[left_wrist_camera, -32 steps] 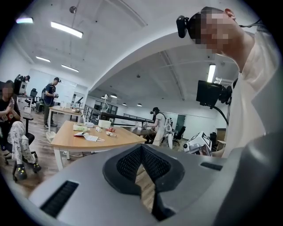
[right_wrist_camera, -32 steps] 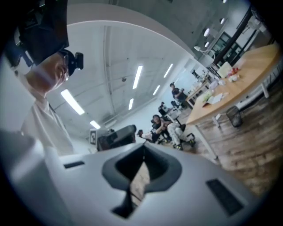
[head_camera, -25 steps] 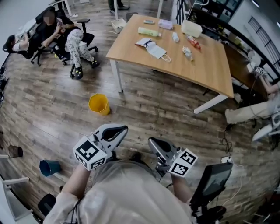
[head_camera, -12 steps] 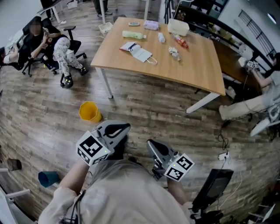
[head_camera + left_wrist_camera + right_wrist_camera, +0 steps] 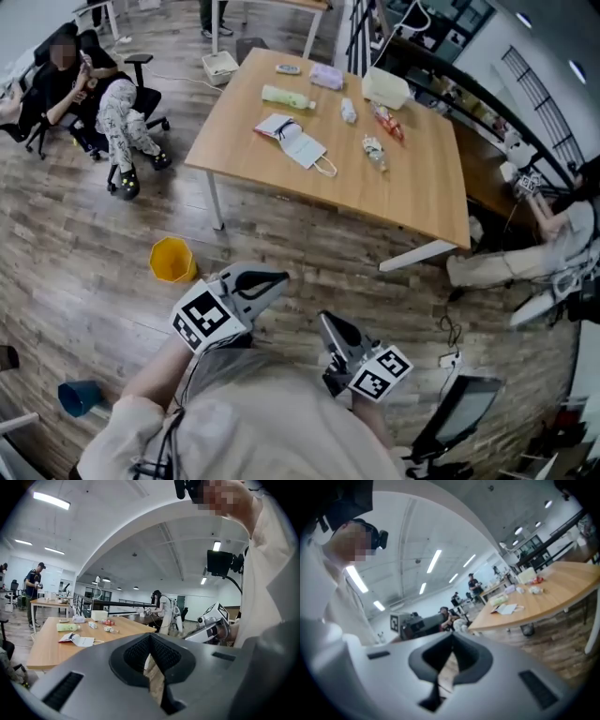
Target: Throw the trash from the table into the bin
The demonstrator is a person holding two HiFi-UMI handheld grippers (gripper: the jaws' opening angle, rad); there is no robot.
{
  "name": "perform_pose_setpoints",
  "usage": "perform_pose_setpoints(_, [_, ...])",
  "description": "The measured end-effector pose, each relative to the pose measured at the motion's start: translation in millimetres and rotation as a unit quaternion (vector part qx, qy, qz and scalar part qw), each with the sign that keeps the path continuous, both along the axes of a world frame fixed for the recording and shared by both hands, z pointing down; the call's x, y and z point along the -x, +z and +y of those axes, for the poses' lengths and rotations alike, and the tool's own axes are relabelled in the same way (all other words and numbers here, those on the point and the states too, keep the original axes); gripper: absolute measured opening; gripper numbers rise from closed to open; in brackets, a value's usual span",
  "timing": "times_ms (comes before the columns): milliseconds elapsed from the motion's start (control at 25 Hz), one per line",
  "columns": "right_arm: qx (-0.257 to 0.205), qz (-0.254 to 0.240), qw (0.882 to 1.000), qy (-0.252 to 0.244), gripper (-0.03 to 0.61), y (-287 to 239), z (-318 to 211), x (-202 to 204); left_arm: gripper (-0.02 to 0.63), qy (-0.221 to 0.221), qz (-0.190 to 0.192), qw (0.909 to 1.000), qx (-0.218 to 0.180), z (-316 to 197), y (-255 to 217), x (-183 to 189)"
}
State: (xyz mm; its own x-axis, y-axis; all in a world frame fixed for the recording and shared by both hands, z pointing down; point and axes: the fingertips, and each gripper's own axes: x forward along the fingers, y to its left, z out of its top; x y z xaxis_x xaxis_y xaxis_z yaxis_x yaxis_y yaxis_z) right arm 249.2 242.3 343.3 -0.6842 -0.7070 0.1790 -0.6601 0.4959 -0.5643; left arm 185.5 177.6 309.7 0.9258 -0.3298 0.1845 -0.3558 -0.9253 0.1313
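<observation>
bin (image 5: 172, 261) on floor (image 5: 84, 246) near table (image 5: 422, 178)

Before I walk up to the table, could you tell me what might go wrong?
The yellow bin stands on the floor apart from the table, so a tossed piece may miss it. The face mask has loose loops that could snag a jaw. Cables beside the table could trip you.

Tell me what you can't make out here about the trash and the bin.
The small items on the table: too small in the head view, blurred in the right gripper view.
The yellow bin: contents too small to tell in the head view; not seen in either gripper view.
The floor under the table: hidden by the tabletop.
</observation>
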Motion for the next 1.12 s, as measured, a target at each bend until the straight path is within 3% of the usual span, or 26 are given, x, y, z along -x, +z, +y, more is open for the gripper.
perform_pose_setpoints(320, [-0.005, 0.051, 0.996, -0.076, 0.005, 3, -100, 67, 0.020, -0.068, 0.026, 0.9966, 0.039, -99, 17, 78])
perform_pose_setpoints(680, [0.003, 0.061, 0.991, -0.117, 0.005, 10, -158, 98, 0.020, -0.093, 0.034, 0.9947, 0.030, -147, 11, 101])
perform_pose_setpoints(920, [-0.005, 0.069, 0.985, -0.161, 0.005, 15, -187, 97, 0.020, -0.110, 0.035, 0.9927, 0.036, -168, 17, 86])
perform_pose_setpoints(1120, [0.016, 0.054, 0.984, -0.171, 0.005, 25, -200, 60, 0.020, -0.112, 0.020, 0.9923, 0.049, -183, 23, 44])
